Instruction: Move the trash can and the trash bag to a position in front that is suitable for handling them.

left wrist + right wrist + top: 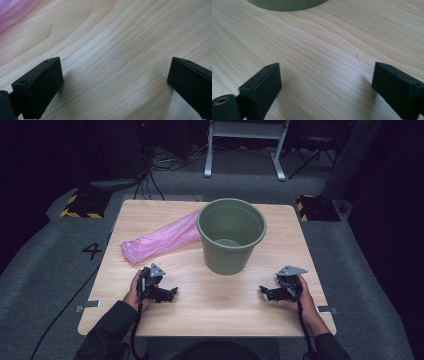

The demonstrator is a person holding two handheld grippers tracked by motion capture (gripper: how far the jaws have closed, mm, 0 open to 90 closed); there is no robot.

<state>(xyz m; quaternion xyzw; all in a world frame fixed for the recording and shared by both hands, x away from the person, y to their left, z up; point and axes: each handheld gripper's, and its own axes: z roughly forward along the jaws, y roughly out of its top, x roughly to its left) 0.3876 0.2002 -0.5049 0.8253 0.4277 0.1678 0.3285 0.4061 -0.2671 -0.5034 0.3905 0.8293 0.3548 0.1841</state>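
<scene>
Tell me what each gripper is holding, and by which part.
Nothing is held. The left gripper and right gripper are both open over bare table, apart from the pink bag and green bin.

Bright overhead light falls on the wooden surface while the floor and far background lie in deep dimness. The high view is soft and grainy. Both gripper views are bright, with the near jaws slightly blurred and casting faint shadows.

Pink bag far end hidden behind green bucket, bag a blurred corner in left gripper view, bucket base cut by right gripper view's top edge.
</scene>
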